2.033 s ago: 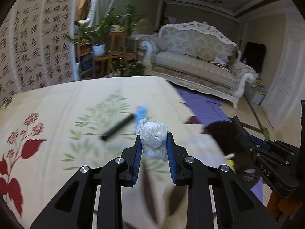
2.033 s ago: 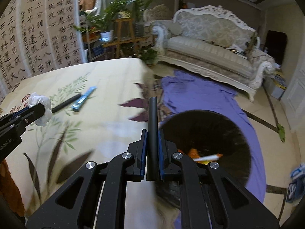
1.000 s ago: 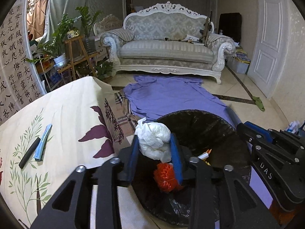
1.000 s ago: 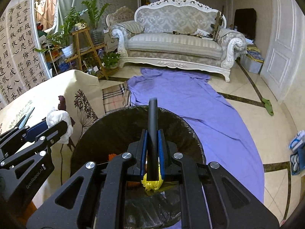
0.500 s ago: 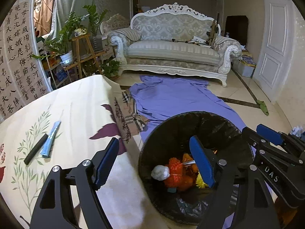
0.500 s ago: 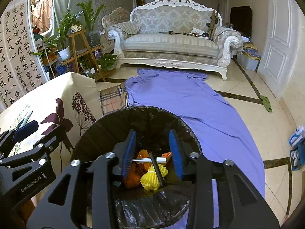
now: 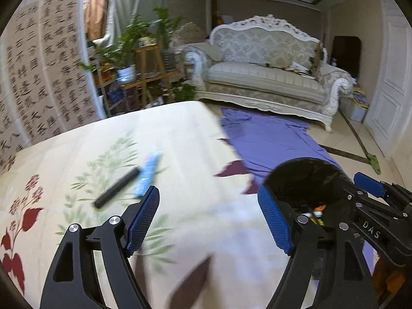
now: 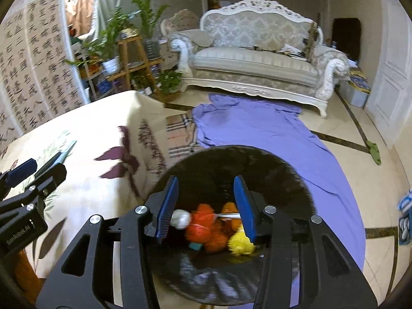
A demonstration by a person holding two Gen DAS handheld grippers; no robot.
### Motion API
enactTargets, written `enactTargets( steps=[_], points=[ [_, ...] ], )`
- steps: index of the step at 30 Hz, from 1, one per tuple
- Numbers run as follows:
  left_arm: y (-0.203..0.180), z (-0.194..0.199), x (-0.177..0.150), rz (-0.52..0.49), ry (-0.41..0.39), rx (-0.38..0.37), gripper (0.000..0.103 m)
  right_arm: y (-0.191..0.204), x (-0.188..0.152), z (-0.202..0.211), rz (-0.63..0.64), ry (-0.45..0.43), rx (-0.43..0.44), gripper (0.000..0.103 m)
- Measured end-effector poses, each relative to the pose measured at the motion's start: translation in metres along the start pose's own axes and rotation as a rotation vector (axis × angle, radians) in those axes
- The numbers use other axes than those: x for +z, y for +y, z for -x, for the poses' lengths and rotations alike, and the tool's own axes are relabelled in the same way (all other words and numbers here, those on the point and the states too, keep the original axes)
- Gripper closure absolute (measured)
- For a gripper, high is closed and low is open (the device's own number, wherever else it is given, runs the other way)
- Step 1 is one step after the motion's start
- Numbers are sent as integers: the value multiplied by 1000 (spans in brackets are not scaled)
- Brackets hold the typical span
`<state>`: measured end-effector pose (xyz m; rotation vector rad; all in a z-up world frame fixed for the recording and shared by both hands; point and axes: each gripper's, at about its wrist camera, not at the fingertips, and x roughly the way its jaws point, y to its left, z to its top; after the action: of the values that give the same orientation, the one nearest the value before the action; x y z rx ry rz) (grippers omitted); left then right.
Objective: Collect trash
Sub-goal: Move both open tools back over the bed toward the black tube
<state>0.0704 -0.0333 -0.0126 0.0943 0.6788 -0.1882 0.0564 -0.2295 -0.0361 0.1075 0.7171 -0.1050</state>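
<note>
**Both grippers empty over the bin as two items wait on the table**

The right gripper [image 8: 206,206] hangs with its jaws apart and nothing between them, directly above the black-lined bin [image 8: 288,177], a position that suits letting rubbish fall straight in. Inside the bin lie a white paper wad [image 8: 180,219], an orange mesh bundle [image 8: 203,225], a yellow piece [image 8: 240,244] and a thin white stick [image 8: 228,215], all somewhat blurred. The bin stands on the floor just beside the table [image 7: 180,134], partly on a purple sheet [image 8: 270,128], close enough, it seems, for short trips from tabletop to bin.

The left gripper [image 7: 208,216] is spread wide and holds nothing. It points across the flower-printed tablecloth toward the two things lying there: a black pen [image 7: 117,187] and a light-blue strip [image 7: 148,173], which may be a wrapper. The pen is a slim, dark, matte cylinder lying aslant; the strip is flat, pale and narrow, and motion blur hides any print on it. The two lie side by side, touching or nearly so near the pen's far end, well short of the table edge.

Judging by this, the collection is partly done, and these two are likely the next to go. A wide opening would suit the pen's roll and the strip's flatness.
</note>
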Motion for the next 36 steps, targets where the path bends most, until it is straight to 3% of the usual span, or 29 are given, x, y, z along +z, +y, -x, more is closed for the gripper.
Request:
enactTargets(
  steps=[6,14,24,27,32,34,36],
  points=[
    [55,-11,-3,37,16,112,27,52,5,-6,81,14,77,59],
    [103,-33,-8,72,66,186,27,99,7,-22,154,61,128,59],
    [123,-70,-2,51,209,73,30,130,11,-41,208,108,152,59],
    [128,-76,-1,52,227,39,43,137,13,-43,218,109,155,59],
    [129,-71,-4,21,198,53,79,152,17,-49,231,112,166,57],
    [132,-69,-6,35,195,60,89,157,18,-51,234,115,177,56],
    [136,-68,-7,59,194,49,89,165,20,-54,232,120,193,55]
  ],
)
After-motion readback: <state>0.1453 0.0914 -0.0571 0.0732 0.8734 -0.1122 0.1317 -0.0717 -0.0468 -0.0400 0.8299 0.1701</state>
